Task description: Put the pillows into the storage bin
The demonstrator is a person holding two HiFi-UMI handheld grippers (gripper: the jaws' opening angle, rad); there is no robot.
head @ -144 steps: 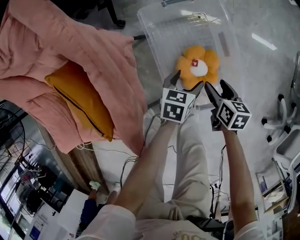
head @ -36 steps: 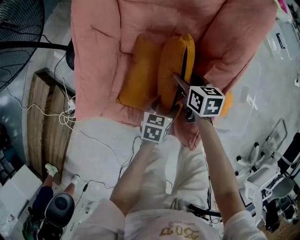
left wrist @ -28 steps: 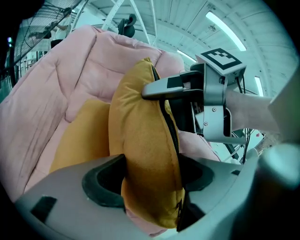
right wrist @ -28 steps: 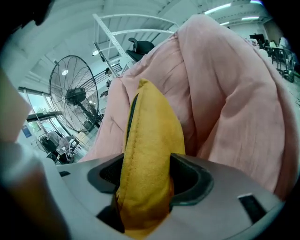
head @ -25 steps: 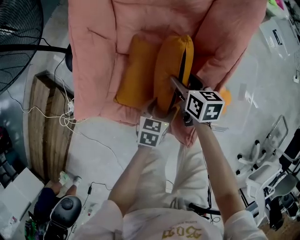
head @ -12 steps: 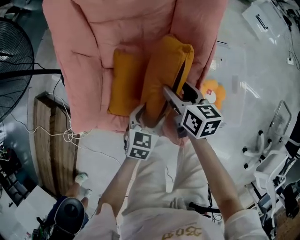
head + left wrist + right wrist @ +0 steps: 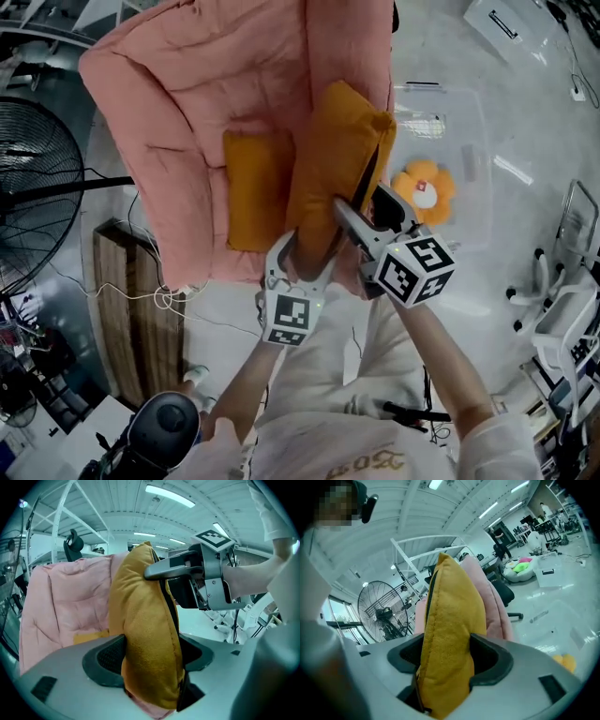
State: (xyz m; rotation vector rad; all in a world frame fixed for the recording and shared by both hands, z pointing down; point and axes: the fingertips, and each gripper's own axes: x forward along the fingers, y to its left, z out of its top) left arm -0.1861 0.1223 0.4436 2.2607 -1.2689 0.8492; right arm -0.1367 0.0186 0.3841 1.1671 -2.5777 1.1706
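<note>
A mustard-yellow pillow (image 7: 333,173) stands on edge above the pink quilted chair cushion (image 7: 234,84). My left gripper (image 7: 302,262) is shut on its near end, and my right gripper (image 7: 361,208) is shut on its black-zippered edge. Both gripper views show the yellow pillow (image 7: 147,644) (image 7: 450,639) squeezed between the pads. A second yellow pillow (image 7: 255,187) lies flat on the pink cushion to the left. The clear storage bin (image 7: 459,122) sits on the floor at the right, with an orange flower-shaped pillow (image 7: 427,190) inside it.
A wooden side table (image 7: 127,300) with white cables stands at the left. A black fan (image 7: 37,187) is at the far left, also seen in the right gripper view (image 7: 382,609). The bin's lid (image 7: 506,28) lies at top right. White chair bases (image 7: 567,281) are at the right.
Both grippers have risen with the yellow pillow, lifting it off the pink cushion and turning it more upright. The bin with the flower pillow has come into view at the right.
</note>
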